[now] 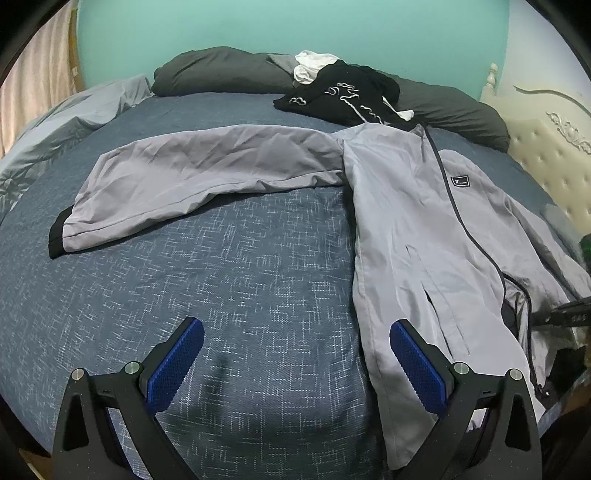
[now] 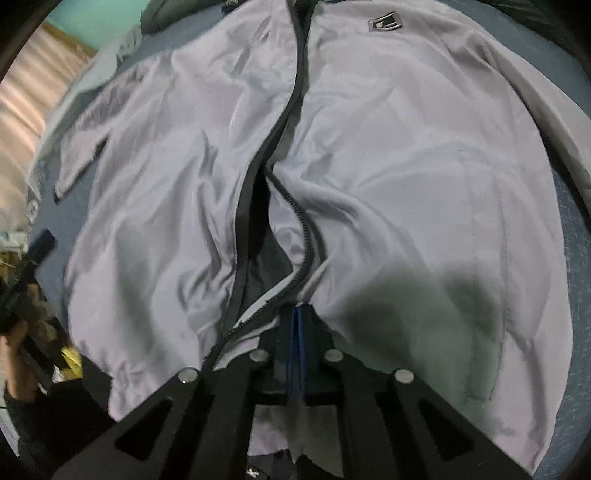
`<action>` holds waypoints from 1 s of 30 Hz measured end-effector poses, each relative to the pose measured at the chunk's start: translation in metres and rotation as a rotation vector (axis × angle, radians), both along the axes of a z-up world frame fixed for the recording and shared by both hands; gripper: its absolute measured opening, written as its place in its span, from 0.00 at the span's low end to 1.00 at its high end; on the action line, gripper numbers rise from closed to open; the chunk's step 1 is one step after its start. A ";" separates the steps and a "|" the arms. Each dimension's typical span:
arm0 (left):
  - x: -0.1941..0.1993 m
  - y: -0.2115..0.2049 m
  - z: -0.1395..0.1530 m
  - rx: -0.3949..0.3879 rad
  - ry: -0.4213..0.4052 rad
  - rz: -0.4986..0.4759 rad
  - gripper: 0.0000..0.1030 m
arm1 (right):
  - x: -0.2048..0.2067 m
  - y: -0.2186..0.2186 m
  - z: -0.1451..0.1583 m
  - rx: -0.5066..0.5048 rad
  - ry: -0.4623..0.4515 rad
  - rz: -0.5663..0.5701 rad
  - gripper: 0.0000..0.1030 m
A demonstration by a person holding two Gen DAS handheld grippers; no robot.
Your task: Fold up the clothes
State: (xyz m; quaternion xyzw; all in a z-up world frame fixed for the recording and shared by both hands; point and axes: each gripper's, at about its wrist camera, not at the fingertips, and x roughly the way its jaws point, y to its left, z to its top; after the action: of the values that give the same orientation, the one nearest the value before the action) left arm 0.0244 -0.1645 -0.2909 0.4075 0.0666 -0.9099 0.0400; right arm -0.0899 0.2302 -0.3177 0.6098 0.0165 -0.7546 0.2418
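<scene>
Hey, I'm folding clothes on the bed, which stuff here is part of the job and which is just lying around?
Part of the job:
grey jacket
right gripper, shut on the jacket's hem
left gripper, open
black garment
white garment

Lying around:
dark pillows
headboard

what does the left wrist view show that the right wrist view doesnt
Only the left wrist view: the left tongs open over bare bedspread, the jacket's sleeve spread out to its black cuff, the dark pillows and a black garment at the head of the bed.

Only the right wrist view: the right tongs shut on the jacket's bottom edge beside the partly open zipper.

Both: the grey jacket, its chest patch and the blue bedspread.
</scene>
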 end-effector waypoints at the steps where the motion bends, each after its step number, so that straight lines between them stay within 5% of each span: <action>1: 0.000 -0.001 0.000 0.001 0.001 0.001 1.00 | 0.003 0.004 0.008 -0.005 0.019 0.006 0.03; 8: 0.000 0.000 0.003 0.003 0.009 0.002 1.00 | 0.033 0.016 0.044 -0.007 0.075 0.096 0.12; 12: 0.001 -0.001 0.002 0.007 0.007 0.006 1.00 | 0.052 0.013 0.032 0.041 0.017 0.166 0.12; 22: 0.000 -0.002 0.002 0.012 0.008 0.005 1.00 | 0.036 0.021 -0.011 0.061 -0.015 0.100 0.14; 30: 0.000 -0.002 0.001 0.012 0.007 0.004 1.00 | 0.048 0.015 -0.008 0.065 -0.080 0.220 0.19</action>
State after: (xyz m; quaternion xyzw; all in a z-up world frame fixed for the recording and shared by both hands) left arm 0.0244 -0.1666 -0.2900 0.4043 0.0729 -0.9109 0.0391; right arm -0.0424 0.2457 -0.3259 0.6414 0.0980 -0.6977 0.3038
